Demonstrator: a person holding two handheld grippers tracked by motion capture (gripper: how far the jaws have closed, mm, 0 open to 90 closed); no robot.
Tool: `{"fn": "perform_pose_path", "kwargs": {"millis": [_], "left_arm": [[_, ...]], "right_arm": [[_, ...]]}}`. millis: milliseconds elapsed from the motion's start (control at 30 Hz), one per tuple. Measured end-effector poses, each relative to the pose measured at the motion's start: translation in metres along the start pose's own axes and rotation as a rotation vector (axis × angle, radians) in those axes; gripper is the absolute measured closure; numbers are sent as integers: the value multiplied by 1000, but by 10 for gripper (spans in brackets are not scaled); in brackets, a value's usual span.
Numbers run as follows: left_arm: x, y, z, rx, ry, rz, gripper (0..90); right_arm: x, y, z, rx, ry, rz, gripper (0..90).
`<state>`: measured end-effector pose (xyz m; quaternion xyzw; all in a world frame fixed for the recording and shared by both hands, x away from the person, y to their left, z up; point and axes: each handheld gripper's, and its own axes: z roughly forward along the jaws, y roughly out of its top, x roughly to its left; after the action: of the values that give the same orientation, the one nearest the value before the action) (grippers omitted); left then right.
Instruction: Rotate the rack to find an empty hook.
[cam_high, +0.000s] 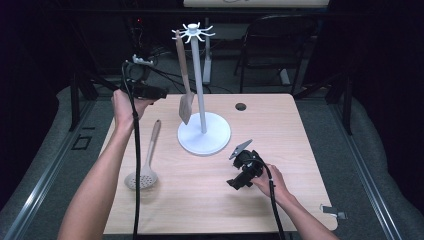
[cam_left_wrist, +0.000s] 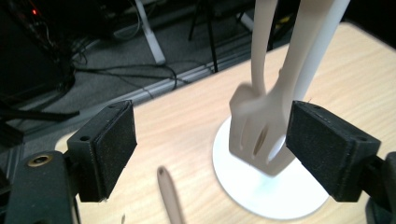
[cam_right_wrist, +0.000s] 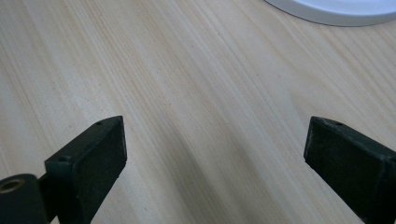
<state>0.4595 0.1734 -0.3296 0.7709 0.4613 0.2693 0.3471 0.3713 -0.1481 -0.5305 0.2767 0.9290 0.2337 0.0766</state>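
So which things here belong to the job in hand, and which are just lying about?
Job in hand:
- slotted spatula, hanging on the stand
- white hook stand
- skimmer spoon, flat on the table
- left gripper, open

Lying about:
- black chair
- small metal clip at the table's corner

The high view looks forward and down over the whole wooden table (cam_high: 210, 200) from the person's side. The left gripper view looks down, close, at the white rack base (cam_left_wrist: 261, 191). The right gripper view sits very near the tabletop, sharing that base's rim (cam_right_wrist: 336, 11).
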Motion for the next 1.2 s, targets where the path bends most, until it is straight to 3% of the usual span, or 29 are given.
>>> {"fn": "perform_pose_path", "kwargs": {"millis": [200, 400, 733, 1200], "left_arm": [[-2, -26, 10, 49, -4, 3, 149], [1, -47, 16, 78, 2, -17, 139], [4, -97, 34, 162, 5, -49, 89], [7, -146, 46, 208, 12, -103, 57]], "right_arm": [[0, 1, 0, -7, -5, -1, 56], [0, 1, 0, -23, -10, 0, 56], [-2, 0, -2, -38, 2, 20, 53], [-3, 1, -2, -31, 30, 44, 44]]}}
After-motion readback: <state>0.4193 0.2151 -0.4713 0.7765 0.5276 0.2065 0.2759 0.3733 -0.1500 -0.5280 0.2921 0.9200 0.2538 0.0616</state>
